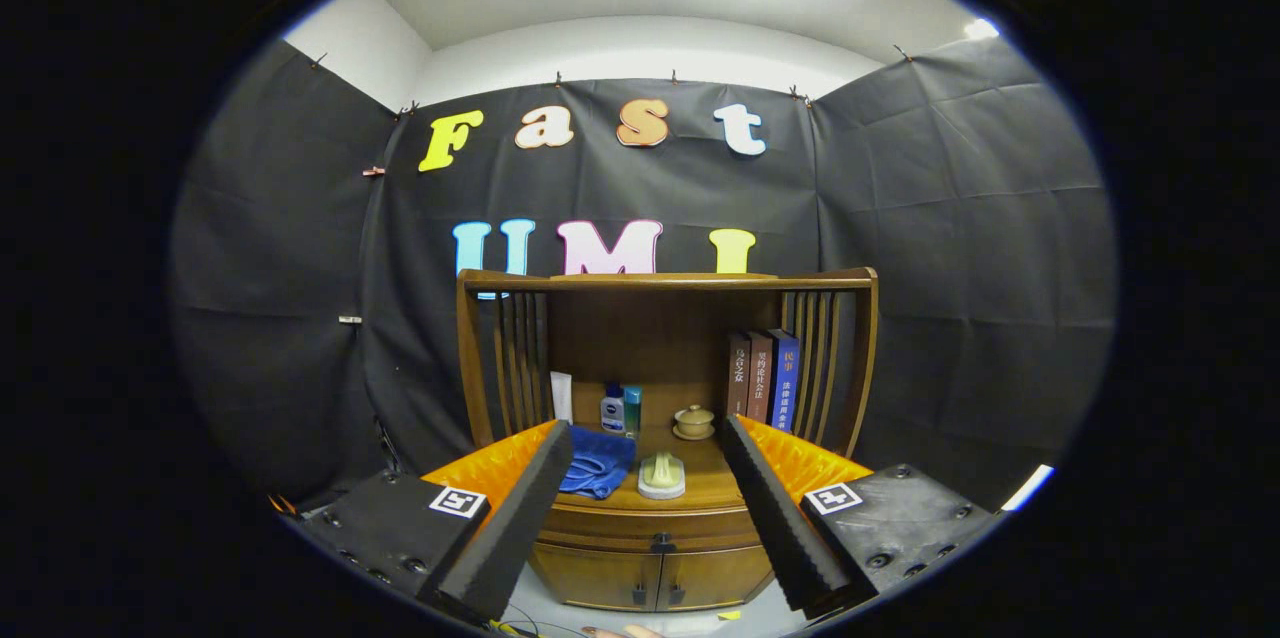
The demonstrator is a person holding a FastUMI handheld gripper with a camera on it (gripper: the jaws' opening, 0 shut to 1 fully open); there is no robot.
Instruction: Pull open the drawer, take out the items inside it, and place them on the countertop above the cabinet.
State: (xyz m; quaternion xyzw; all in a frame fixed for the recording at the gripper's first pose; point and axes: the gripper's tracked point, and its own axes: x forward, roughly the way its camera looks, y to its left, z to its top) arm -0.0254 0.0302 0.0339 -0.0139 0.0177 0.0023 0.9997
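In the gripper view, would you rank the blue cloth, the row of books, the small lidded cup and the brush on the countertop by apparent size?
1. Row of books.
2. Blue cloth, partly hidden by a finger.
3. Brush.
4. Lidded cup; it stands farther back than the brush, so their order is unsure.
The gripper is open.

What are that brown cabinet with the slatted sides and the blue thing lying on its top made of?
The brown cabinet looks like varnished wood: warm grain, light sheen. The crumpled blue cloth looks like soft fabric, folded and matte, probably a towel. The open gripper hangs before the shut drawer, fingers apart.
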